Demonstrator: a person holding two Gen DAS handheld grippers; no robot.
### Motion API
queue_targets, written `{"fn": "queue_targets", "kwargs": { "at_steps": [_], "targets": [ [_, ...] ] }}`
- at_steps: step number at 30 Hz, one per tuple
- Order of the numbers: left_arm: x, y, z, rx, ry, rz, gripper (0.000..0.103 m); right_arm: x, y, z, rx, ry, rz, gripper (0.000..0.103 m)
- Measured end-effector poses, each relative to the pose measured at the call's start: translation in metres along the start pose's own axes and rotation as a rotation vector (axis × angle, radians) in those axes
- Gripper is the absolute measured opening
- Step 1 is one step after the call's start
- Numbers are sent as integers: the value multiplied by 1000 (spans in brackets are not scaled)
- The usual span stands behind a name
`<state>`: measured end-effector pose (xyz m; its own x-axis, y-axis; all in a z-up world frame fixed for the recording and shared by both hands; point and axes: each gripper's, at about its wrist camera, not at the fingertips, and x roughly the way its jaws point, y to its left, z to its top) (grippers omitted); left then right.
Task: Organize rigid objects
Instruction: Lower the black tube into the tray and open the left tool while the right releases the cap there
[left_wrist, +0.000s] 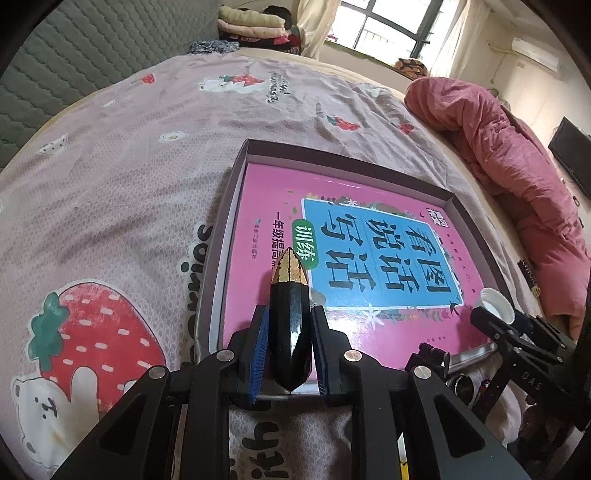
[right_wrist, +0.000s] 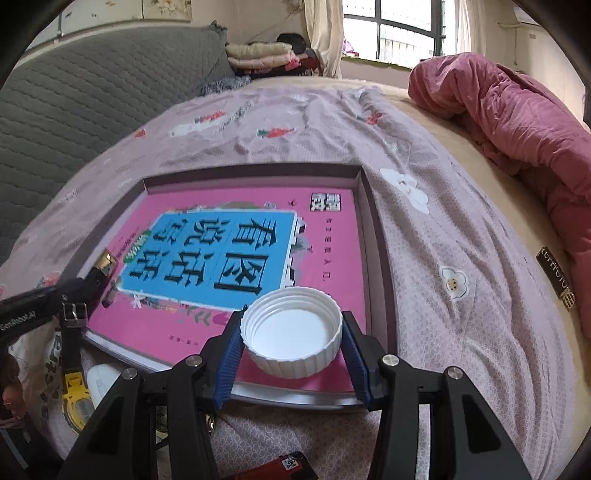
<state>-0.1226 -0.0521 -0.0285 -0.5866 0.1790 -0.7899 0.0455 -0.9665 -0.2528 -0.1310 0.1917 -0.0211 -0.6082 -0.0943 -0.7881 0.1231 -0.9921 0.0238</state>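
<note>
A shallow dark box lies on the bed and holds a pink book. My left gripper is shut on a black bullet-shaped object with a gold tip, held over the book's near edge. My right gripper is shut on a white ribbed screw cap, open side up, over the near right part of the pink book in the box. The right gripper and cap also show in the left wrist view. The gold tip of the black object shows in the right wrist view.
The bed has a pink strawberry-print sheet. A rolled red quilt lies on the right. A grey padded headboard stands at the back left. A yellow and black watch and a red lighter lie near the box's front edge.
</note>
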Motion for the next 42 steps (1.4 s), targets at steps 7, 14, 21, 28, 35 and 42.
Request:
{"fn": "queue_targets", "kwargs": {
  "at_steps": [7,14,21,28,35,42],
  "targets": [
    [-3,1,-1,0,0,-6,23,4,1,1,-3,40,-12,51],
    [-4,2,-2,-9,0,-8,23,2,-1,2,16,58,-16,51],
    [-6,4,-1,-19,-1,-5,23,0,-4,2,25,57,-30,51],
    [-8,11,-1,-35,-4,8,23,-3,-4,1,26,51,-36,51],
    [-9,13,-1,-37,-5,8,23,-7,-3,-1,21,29,-34,52],
    [-10,11,-2,-35,-4,6,23,-11,-2,-1,12,17,-42,56]
  ]
}}
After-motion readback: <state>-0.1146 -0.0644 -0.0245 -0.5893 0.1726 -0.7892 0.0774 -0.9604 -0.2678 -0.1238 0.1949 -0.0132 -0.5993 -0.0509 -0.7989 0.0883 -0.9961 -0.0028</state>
